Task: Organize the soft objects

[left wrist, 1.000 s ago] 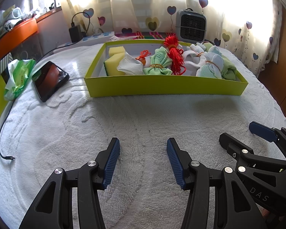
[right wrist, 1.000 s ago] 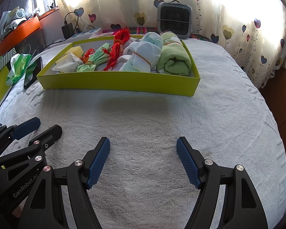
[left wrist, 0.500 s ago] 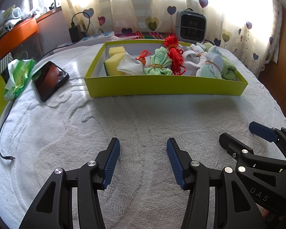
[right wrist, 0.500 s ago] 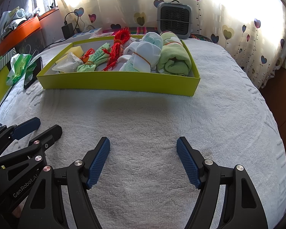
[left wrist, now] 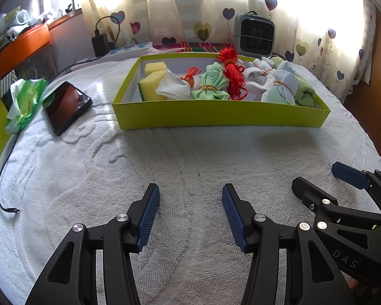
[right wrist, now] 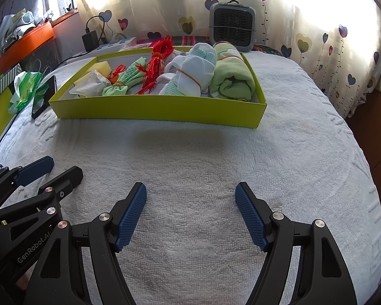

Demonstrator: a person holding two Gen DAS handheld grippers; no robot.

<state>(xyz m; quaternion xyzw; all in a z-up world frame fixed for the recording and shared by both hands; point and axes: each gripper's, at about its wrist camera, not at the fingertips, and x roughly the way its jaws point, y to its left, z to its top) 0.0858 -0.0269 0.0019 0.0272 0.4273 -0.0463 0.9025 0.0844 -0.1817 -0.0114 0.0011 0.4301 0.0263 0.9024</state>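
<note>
A yellow-green box (left wrist: 216,117) (right wrist: 160,111) stands at the far side of the white towel-covered table (left wrist: 165,167). Inside lie yellow sponges (left wrist: 152,81), a white cloth (left wrist: 171,89), a small orange tassel (left wrist: 191,75), a green banded cloth (left wrist: 210,84), a red tassel (left wrist: 232,73) (right wrist: 156,63), white and green socks (right wrist: 193,73) and a rolled green towel (right wrist: 232,78). My left gripper (left wrist: 190,198) is open above bare towel near the front. Beside it on the right, my right gripper (right wrist: 190,195) is open too, holding nothing.
A black phone (left wrist: 66,106) and a green tissue pack (left wrist: 22,101) lie left of the box. A cable end (left wrist: 10,209) rests at the left edge. A grey heater (right wrist: 232,26), a charger (left wrist: 100,43) and heart-patterned curtains stand behind.
</note>
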